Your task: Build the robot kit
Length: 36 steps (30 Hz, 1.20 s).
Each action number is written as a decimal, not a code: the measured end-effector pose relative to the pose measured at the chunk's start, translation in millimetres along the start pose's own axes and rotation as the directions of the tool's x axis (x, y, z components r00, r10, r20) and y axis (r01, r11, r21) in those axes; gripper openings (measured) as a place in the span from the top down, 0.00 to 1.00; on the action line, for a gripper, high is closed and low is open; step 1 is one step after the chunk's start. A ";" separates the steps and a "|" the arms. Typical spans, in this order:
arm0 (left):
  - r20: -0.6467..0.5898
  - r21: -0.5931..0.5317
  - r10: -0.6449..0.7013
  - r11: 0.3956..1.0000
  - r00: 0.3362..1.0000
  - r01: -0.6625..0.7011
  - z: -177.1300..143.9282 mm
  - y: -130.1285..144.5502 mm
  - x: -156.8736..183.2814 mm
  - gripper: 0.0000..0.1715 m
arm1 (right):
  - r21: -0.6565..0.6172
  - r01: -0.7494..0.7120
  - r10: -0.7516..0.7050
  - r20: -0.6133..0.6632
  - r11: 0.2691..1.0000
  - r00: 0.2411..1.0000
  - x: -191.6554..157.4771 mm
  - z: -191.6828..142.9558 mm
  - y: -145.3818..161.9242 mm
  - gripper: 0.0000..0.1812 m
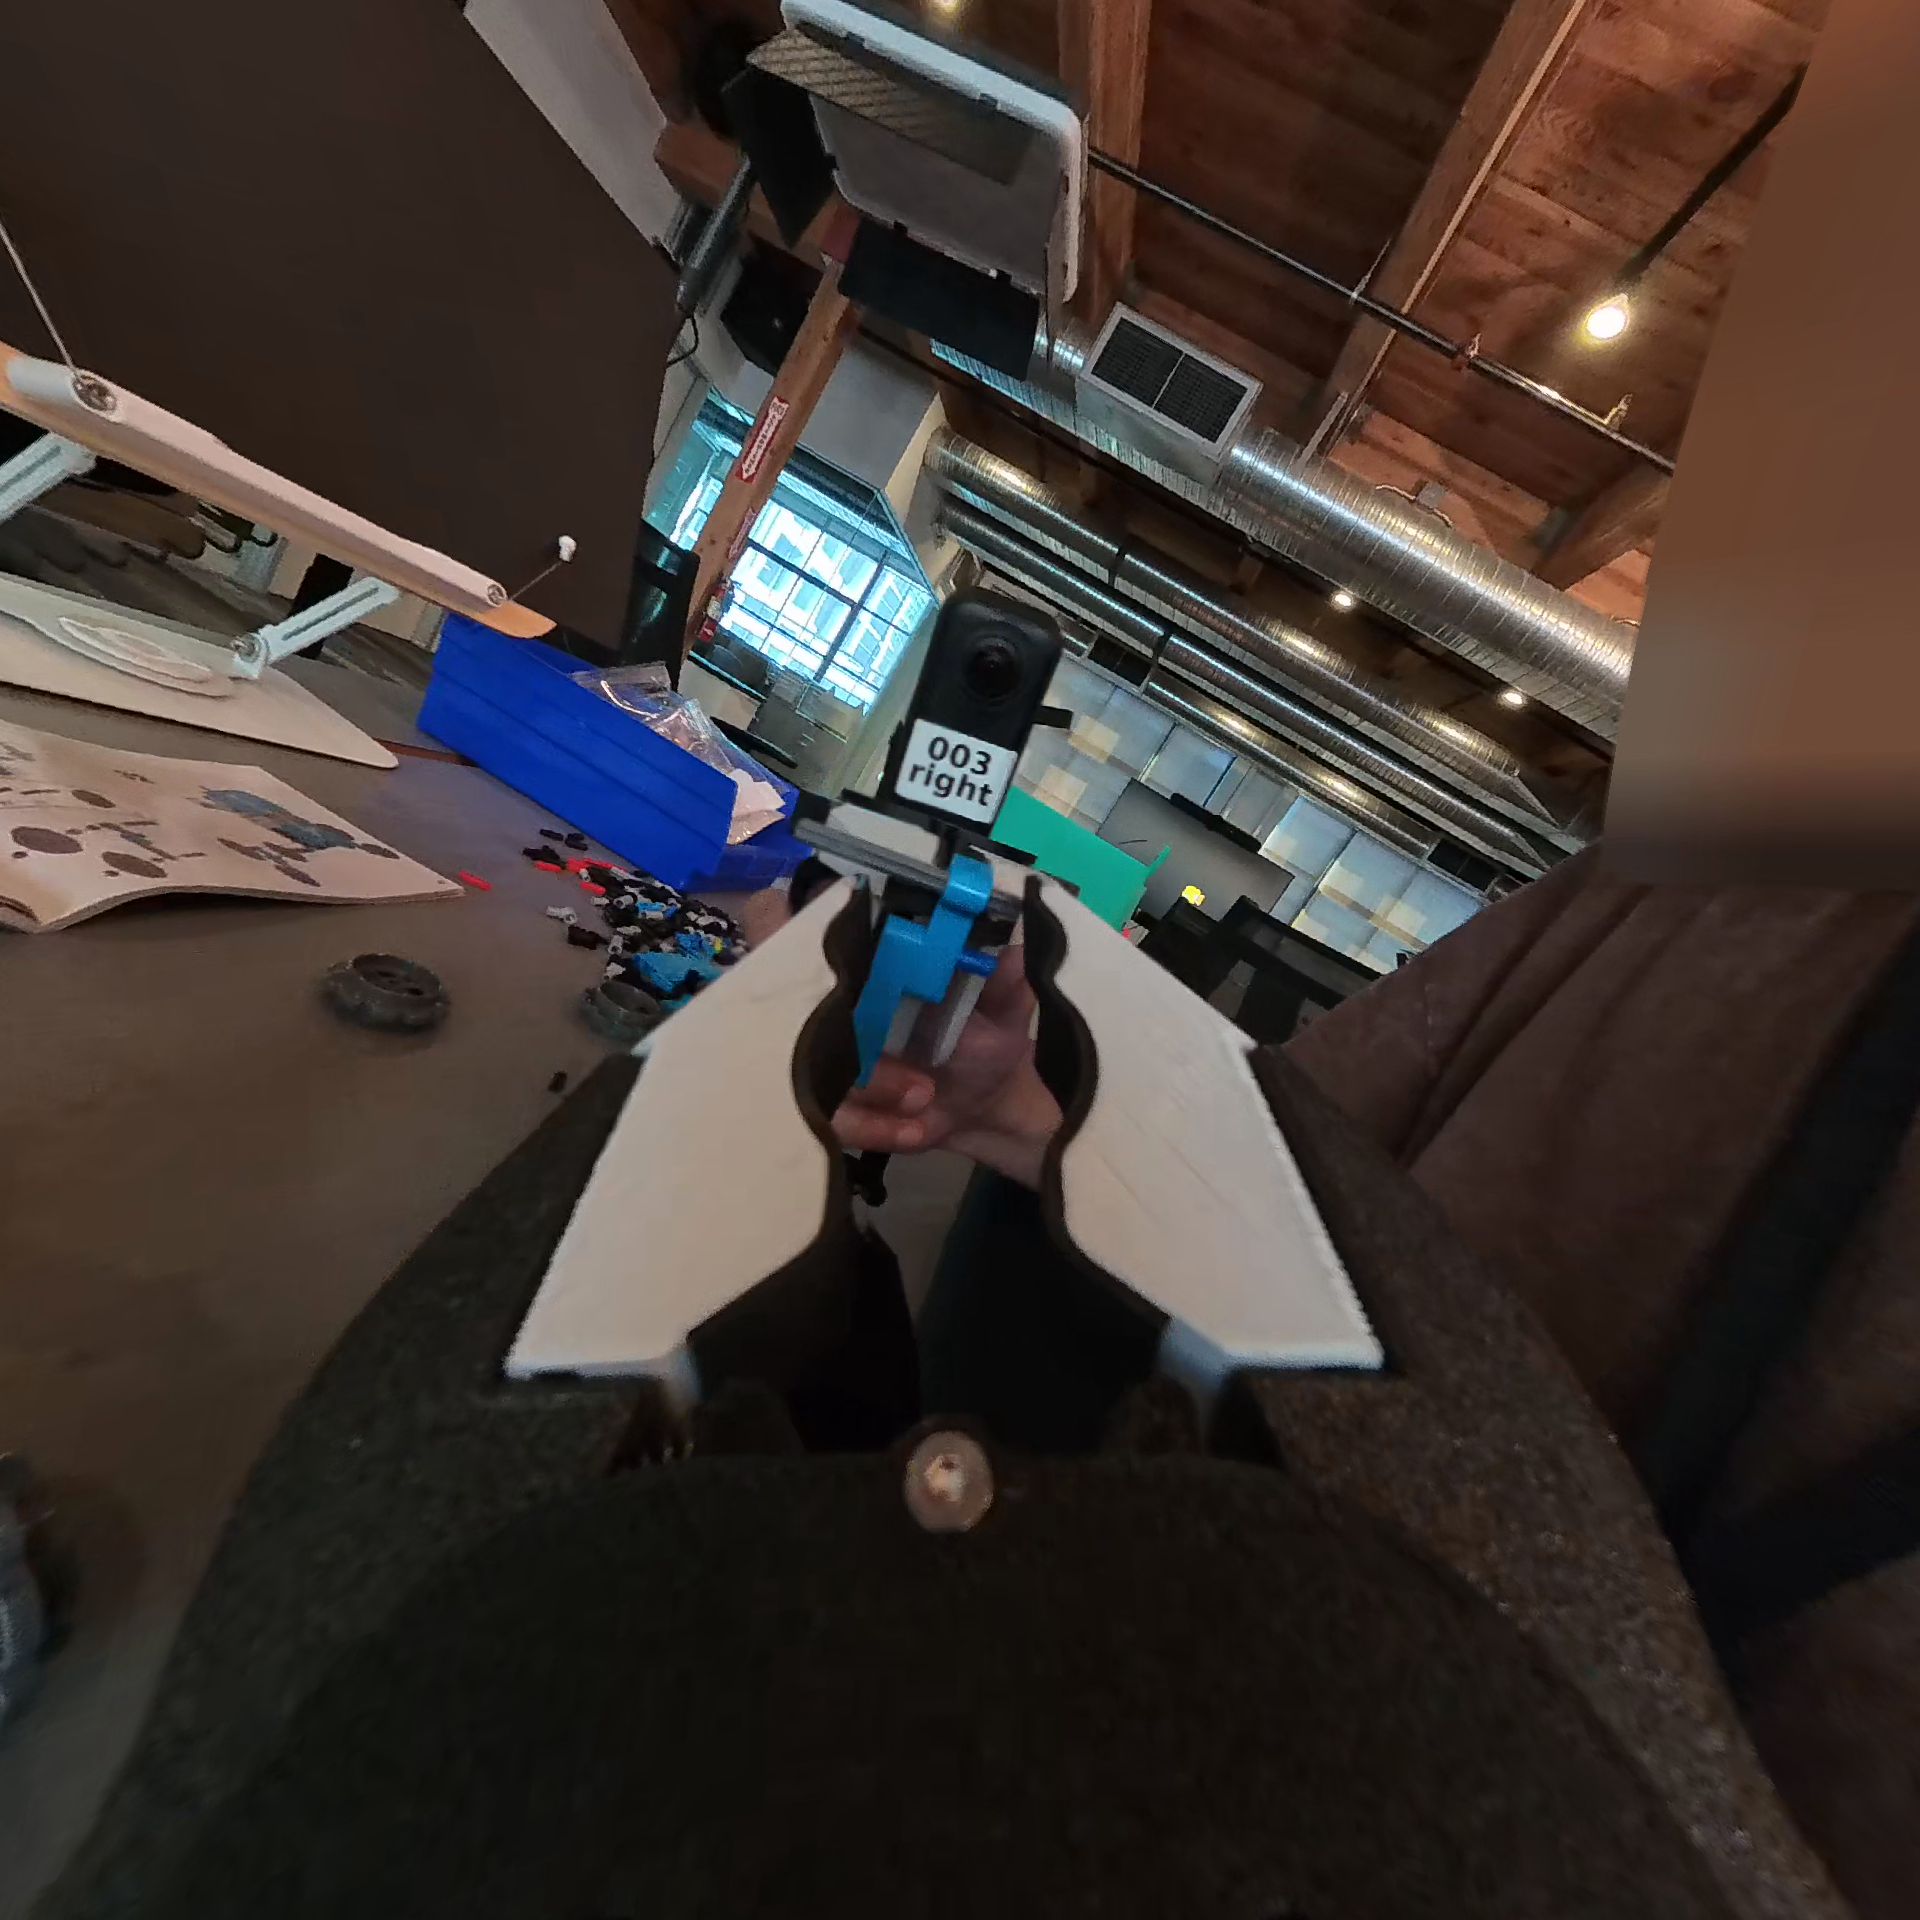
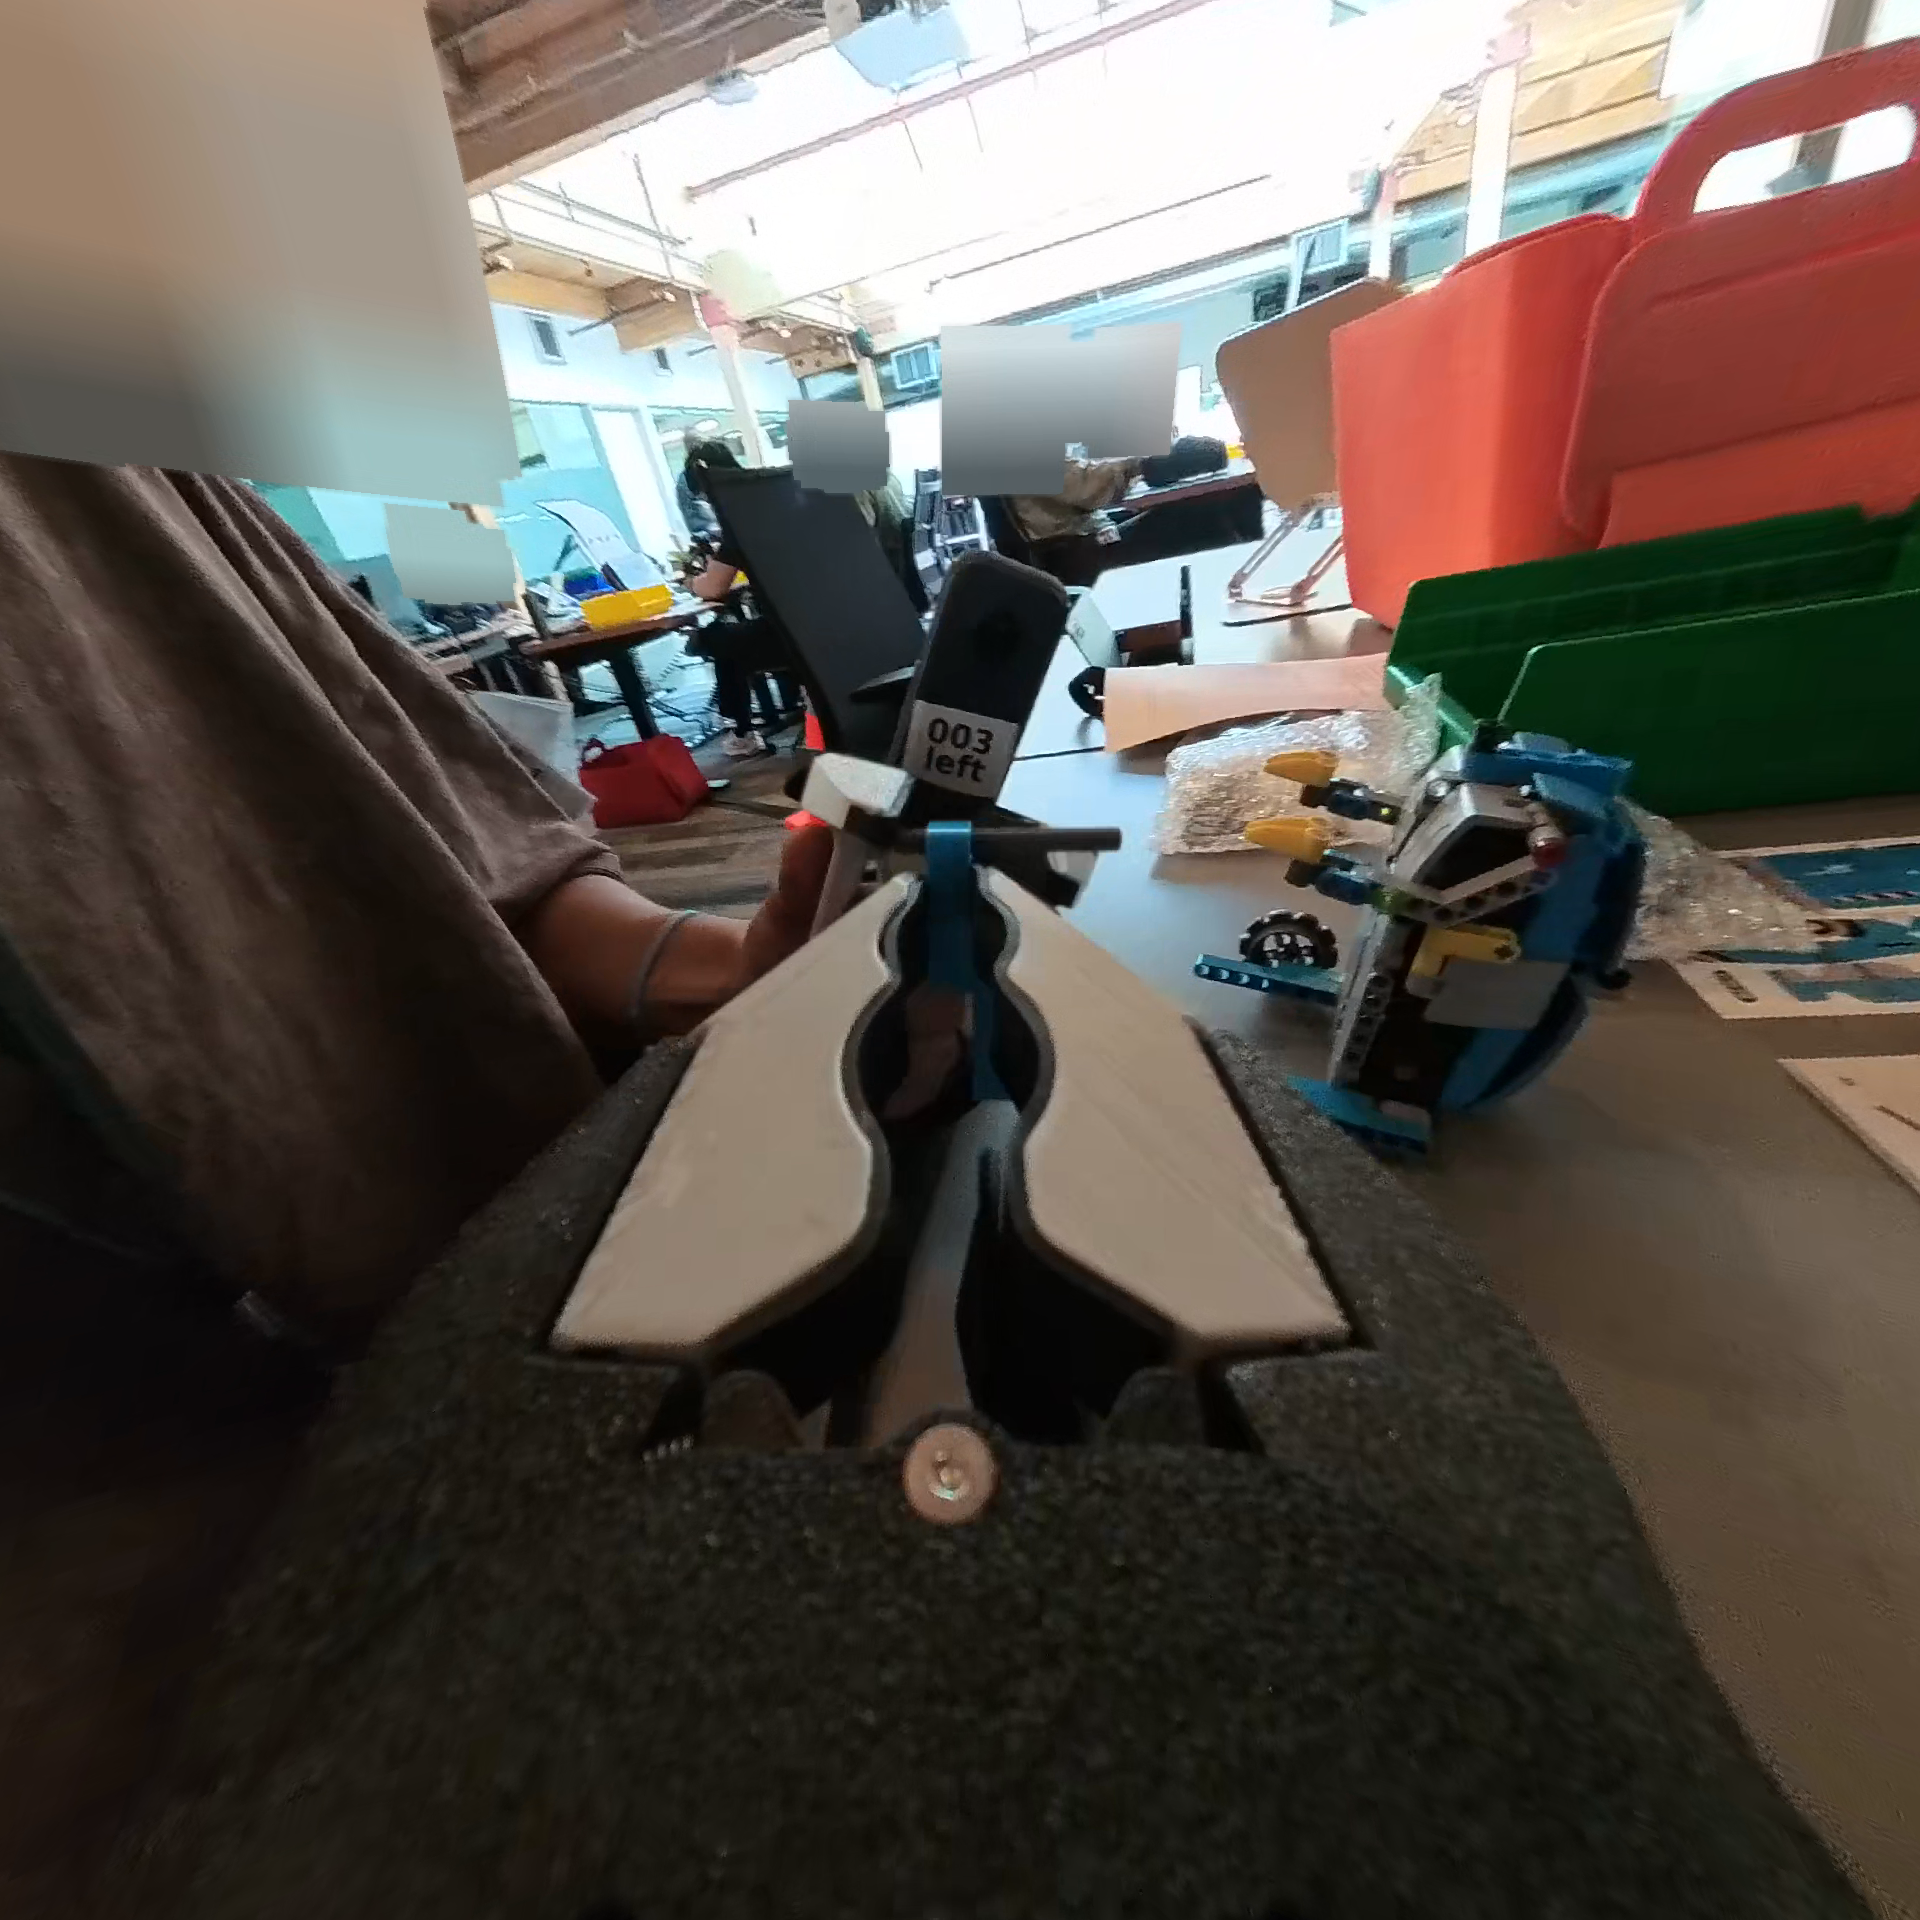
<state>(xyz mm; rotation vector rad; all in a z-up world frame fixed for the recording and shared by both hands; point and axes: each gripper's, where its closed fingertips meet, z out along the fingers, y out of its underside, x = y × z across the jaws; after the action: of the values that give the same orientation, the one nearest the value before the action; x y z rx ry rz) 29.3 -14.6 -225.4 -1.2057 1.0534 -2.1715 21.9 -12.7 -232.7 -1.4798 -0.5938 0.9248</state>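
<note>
The two grippers face each other above a grey table (image 1: 208, 1143). My right gripper (image 2: 948, 896) is shut on a thin blue toy-brick piece (image 2: 951, 935). A black axle (image 2: 1039, 837) runs crosswise through the top of the piece. My left gripper (image 1: 940, 894) is open, and the same blue piece (image 1: 920, 961) sits between its fingertips, close to the left finger (image 1: 727, 1091). The left gripper with its camera (image 2: 987, 665) shows straight ahead in the right wrist view. The right gripper's camera (image 1: 987, 665) and the hand holding that gripper (image 1: 956, 1112) show ahead in the left wrist view.
A pile of small loose pieces (image 1: 655, 914), two grey wheels (image 1: 387, 992), a blue bin (image 1: 592, 748) and an open booklet (image 1: 177, 821) lie to the left. A built blue model (image 2: 1475, 935), a green bin (image 2: 1683, 686), plastic bags (image 2: 1247, 779) and an orange bag (image 2: 1621, 395) are to the right. The grippers are tip to tip, or close to it. The built blue model (image 2: 1475, 935) is about equally far from each gripper, around 15 centimeters.
</note>
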 end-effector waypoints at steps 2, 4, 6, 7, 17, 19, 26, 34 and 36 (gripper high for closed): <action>-0.016 -0.017 -0.002 1.000 1.000 0.002 0.1 2.7 2.1 0.86 | -0.017 -0.010 0.010 0.011 1.000 1.000 -0.1 0.8 3.5 0.95; -0.022 -0.036 0.003 0.999 1.000 -0.004 0.6 6.0 3.7 0.88 | -0.033 -0.008 0.008 0.029 0.999 1.000 -1.7 0.6 6.4 0.95; 0.000 -0.059 0.025 0.998 1.000 -0.025 -0.1 8.8 1.7 0.88 | -0.056 0.001 0.001 0.029 0.998 1.000 -1.2 0.1 9.6 0.95; 0.015 -0.071 0.046 0.996 0.999 -0.045 -0.6 10.1 0.7 0.88 | -0.068 0.003 -0.001 0.027 0.998 1.000 -0.2 0.0 11.4 0.96; 0.240 -0.363 0.600 0.785 0.763 -0.503 -20.3 18.2 -23.8 0.93 | -0.186 -0.081 0.060 -0.116 0.979 0.991 43.2 -56.8 8.8 0.88; 0.251 -0.396 0.636 0.756 0.730 -0.522 -27.8 18.8 -26.1 0.93 | -0.235 -0.107 0.067 -0.175 0.966 0.982 55.2 -71.0 18.8 0.89; 0.270 -0.428 0.690 0.711 0.671 -0.558 -32.3 18.2 -30.6 0.98 | -0.557 -0.127 -0.017 -0.247 0.820 0.969 65.6 -81.6 79.6 0.90; 0.277 -0.377 0.637 0.761 0.719 -0.529 -33.4 14.0 -28.2 0.98 | -0.486 -0.245 -0.013 -0.468 0.839 0.884 93.2 -132.1 76.7 0.90; 0.245 -0.370 0.612 0.776 0.752 -0.510 -29.7 18.3 -25.6 0.98 | -0.411 -0.232 0.031 -0.441 0.882 0.897 87.3 -112.3 65.4 0.90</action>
<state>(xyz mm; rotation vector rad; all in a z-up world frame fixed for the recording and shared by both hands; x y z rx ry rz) 17.7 3.6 -262.9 -1.1371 1.3767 -1.3063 151.9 -14.6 -319.9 -2.1010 -0.3979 0.5492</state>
